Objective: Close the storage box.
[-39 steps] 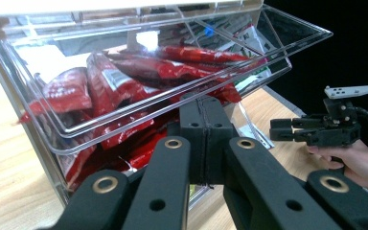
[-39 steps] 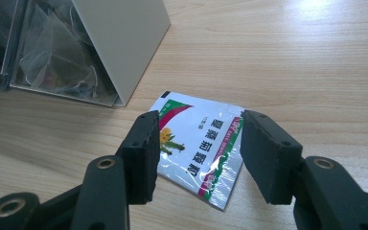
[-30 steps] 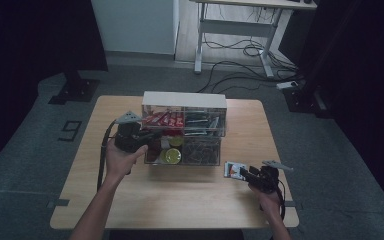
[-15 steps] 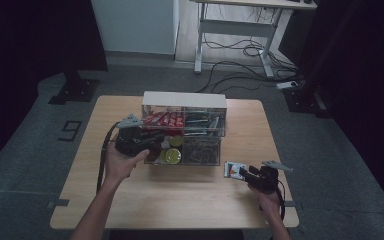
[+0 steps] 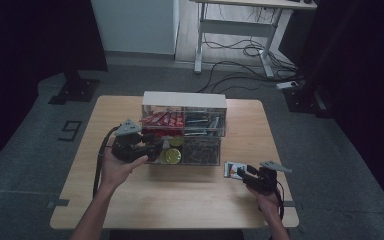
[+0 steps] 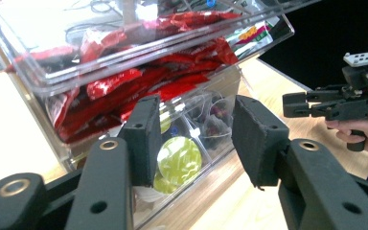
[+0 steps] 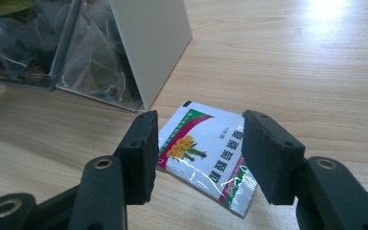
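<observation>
Sorting of small packets into a clear two-tier organiser (image 5: 183,131) at the centre of the high view looks to be the work in hand, and the moment reads as a handover between the hands; the left gripper (image 5: 152,149) sits against the organiser's left front, its fingers (image 6: 143,139) about half apart and just been opening, with nothing pressed between them; through the gap in the left gripper view show the lower drawer, a round green-lidded pod (image 6: 178,162) inside it, and red sachets (image 6: 124,91) packed above; a release just made there is my reading. The right gripper (image 5: 246,172) waits at the lower right of the high view, fingers (image 7: 141,153) spread wide on either side of a white sachet with green and red print (image 7: 205,158) that lies flat on the table (image 5: 180,200), just beside the organiser's right end; the pads do not touch it. Next, I judge, the right fingers must drop lower, straddle the sachet's edges and close, since a flat packet can slip out.
</observation>
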`<action>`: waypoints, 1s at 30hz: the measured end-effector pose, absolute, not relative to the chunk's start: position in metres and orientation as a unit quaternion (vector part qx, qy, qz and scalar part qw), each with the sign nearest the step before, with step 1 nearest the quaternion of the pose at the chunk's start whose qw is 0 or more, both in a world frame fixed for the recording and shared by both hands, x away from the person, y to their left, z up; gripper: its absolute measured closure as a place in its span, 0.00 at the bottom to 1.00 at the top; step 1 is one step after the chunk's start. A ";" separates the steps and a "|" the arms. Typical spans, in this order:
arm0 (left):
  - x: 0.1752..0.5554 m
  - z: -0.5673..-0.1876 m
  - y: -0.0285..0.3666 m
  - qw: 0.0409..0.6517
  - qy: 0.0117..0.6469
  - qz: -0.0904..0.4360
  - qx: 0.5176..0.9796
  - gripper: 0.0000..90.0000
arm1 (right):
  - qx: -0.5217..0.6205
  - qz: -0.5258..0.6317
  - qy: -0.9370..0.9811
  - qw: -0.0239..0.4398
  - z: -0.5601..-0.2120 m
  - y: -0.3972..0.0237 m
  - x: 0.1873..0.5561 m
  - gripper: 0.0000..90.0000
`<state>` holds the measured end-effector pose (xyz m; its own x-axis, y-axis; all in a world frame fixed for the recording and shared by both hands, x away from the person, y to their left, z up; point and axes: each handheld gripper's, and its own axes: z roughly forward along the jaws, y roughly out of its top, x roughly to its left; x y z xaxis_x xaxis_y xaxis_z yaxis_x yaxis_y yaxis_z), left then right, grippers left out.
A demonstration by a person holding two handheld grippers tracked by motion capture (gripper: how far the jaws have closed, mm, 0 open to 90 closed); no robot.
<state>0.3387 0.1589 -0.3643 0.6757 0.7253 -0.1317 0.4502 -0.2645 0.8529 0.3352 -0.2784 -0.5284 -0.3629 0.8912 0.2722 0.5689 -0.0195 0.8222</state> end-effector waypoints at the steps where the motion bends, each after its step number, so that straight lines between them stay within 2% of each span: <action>1: 0.338 -0.366 0.160 0.475 0.375 0.145 0.783 0.58 | 0.537 0.470 0.679 0.170 -0.528 -0.278 0.335 0.52; 18: 0.313 -0.402 0.175 0.464 0.375 0.160 0.786 0.54 | 0.500 0.484 0.693 0.190 -0.520 -0.276 0.324 0.50; 30: 0.311 -0.447 0.191 0.448 0.401 0.142 0.787 0.53 | 0.499 0.479 0.698 0.187 -0.527 -0.280 0.321 0.49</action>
<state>0.3112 0.1909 -0.4474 0.6386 0.7575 -0.1356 0.5031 -0.2777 0.8184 0.3209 -0.2798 -0.5267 -0.4333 0.8747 0.2172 0.5171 0.0439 0.8548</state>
